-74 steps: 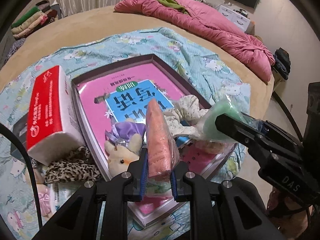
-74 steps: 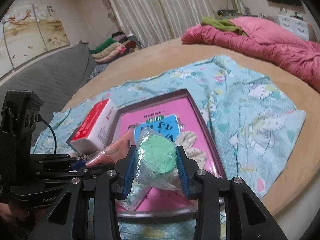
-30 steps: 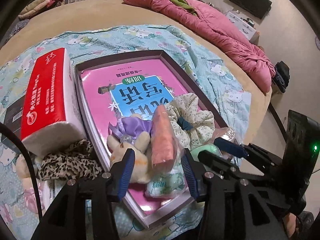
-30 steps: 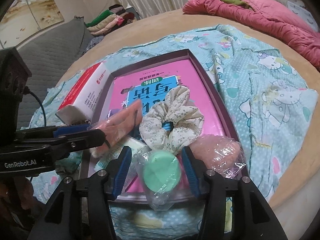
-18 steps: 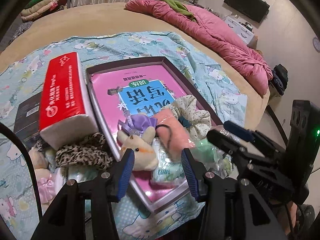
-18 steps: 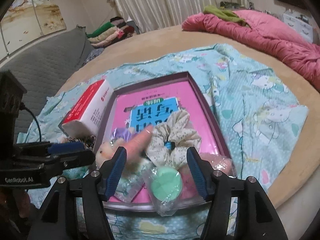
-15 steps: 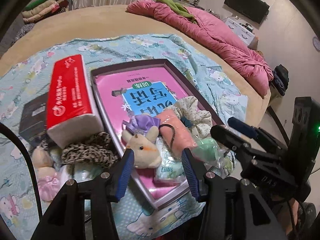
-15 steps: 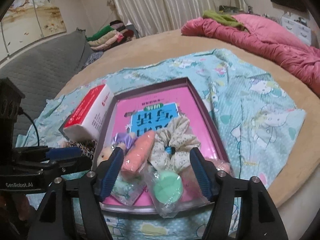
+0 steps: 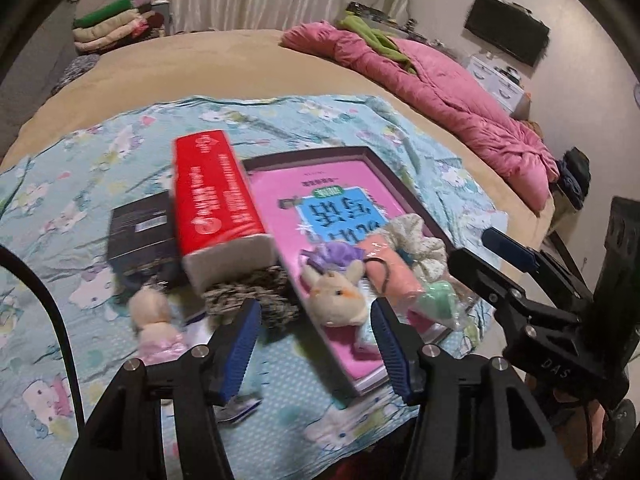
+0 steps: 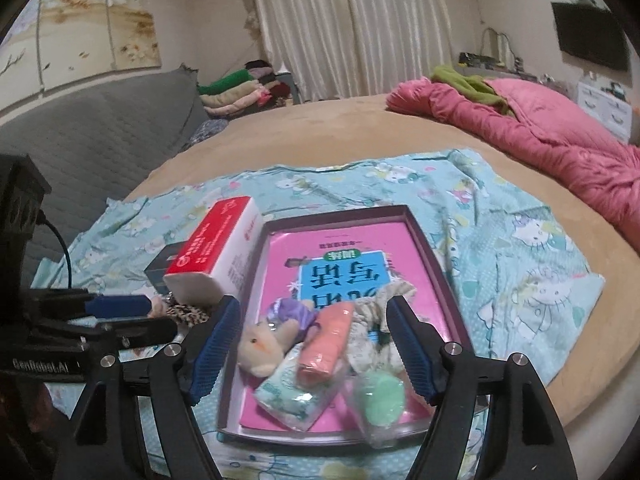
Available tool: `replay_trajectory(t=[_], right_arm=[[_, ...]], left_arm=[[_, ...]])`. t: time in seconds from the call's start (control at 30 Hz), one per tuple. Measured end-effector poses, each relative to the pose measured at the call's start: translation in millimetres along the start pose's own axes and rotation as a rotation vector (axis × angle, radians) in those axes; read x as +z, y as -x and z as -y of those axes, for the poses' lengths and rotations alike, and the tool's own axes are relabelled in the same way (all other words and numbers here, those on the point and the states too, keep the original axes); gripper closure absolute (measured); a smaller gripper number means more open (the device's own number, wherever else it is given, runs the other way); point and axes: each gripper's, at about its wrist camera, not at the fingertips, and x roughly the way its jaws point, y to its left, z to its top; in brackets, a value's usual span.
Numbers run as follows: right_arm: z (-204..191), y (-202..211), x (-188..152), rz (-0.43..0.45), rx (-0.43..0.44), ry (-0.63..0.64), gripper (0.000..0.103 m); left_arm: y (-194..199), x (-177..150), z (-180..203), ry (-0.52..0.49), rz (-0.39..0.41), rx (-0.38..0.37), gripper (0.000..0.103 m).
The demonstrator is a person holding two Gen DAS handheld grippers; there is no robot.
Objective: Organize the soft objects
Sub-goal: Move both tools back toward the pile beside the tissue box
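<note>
A dark-rimmed tray [image 10: 423,230] with a pink book in it lies on the bed. In its near end lie a bunny plush [image 10: 263,345], a peach rolled towel [image 10: 327,341], a floral scrunchie [image 10: 375,336], a tissue pack [image 10: 294,397] and a bagged green puff [image 10: 379,400]. The same bunny [image 9: 335,291] and towel [image 9: 394,276] show in the left wrist view. A leopard scrunchie [image 9: 256,292] and a small doll [image 9: 154,322] lie left of the tray. My left gripper [image 9: 316,344] is open and empty, above them. My right gripper [image 10: 314,344] is open and empty over the tray's near end.
A red tissue box [image 9: 216,204] rests on a black box [image 9: 140,236] left of the tray. A Hello Kitty sheet [image 10: 520,248] covers the round bed. A pink quilt [image 10: 540,136] lies at the back right. Folded clothes [image 10: 240,88] are stacked behind.
Both grippers let go: the left dropped the peach towel, the right the green puff, into the tray. Both then opened wide and drew back and up.
</note>
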Motion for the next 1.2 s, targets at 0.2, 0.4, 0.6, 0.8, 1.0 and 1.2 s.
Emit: replay_trajectory(t=[0.2,0.4,0.6,0.8,1.0,1.2], right_arm=[[-21.6,3.5,3.8,0.01,0.032,0.026,0.026],[-47.4,1.7,5.6,0.002,0.055,0.089,0.026],[-69.8,-4.3,5.4,-0.016,0.08,0.131,0.026],[-86.1,-14.5,3.3,-0.048,0.082,0.173,0.026],[-99.1,-33.0,-3.4,-0.095,0.082,0.213,0.026],[-112.8,-61.9,-11.7,-0.154,0.063,0.28,0.026]], left_arm=[[22.3,0.7,-30.9,0.052,0.027,0.042,0.046],[43.8,-3.3,-62.1,0.102,0.051,0.083,0.046],[52.4,-13.8,-82.1,0.143,0.042,0.099,0.046],[45.9,-25.8,-87.7,0.141,0.007,0.106,0.046],[27.0,-46.4,-98.7,0.157,-0.055,0.102,0.046],[8.3,-60.5,-91.4,0.143,-0.104,0.044,0.046]])
